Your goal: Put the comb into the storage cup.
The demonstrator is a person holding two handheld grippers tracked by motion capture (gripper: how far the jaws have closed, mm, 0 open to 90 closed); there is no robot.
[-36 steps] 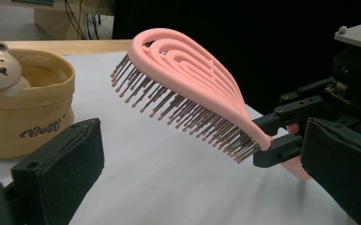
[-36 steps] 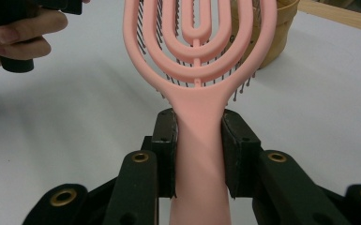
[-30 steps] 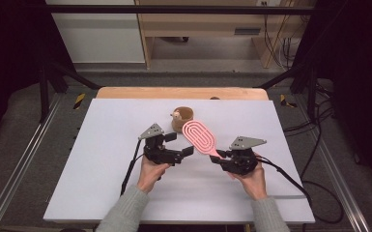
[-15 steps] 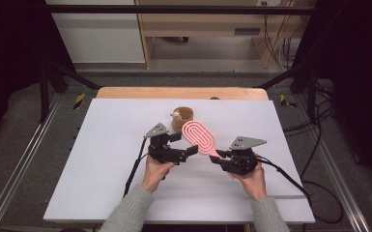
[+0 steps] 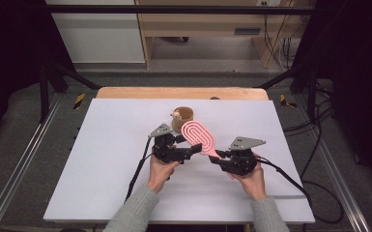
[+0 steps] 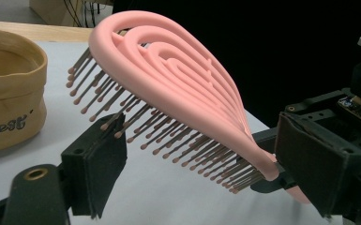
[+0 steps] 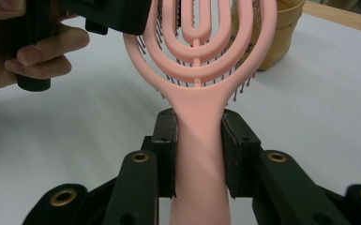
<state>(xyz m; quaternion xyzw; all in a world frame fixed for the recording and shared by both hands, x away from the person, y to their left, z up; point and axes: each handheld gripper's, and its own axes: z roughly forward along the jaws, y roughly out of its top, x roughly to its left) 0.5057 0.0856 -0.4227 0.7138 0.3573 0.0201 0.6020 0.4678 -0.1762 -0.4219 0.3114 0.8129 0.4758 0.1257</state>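
Pink hairbrush [image 5: 197,137] has its handle squeezed tight in the right hand-held gripper [image 5: 216,159]. The left hand-held gripper [image 5: 193,150], at its 9 o'clock, has just been closing around the bristles, not yet pinching. A tan pot [image 5: 183,117] sits on the bench [image 5: 101,159] at 12 o'clock.

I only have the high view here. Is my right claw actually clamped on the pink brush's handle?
Observer: Yes. In the right gripper view the right claw presses both pads flat against the handle.
Operator: And the left claw?
Observer: The left claw has just been closing with the brush head between its jaws. The bristle tips reach one pad, but it doesn't look clamped.
Operator: Which way do the bristles face?
Observer: Down toward the table, with the brush tilted.
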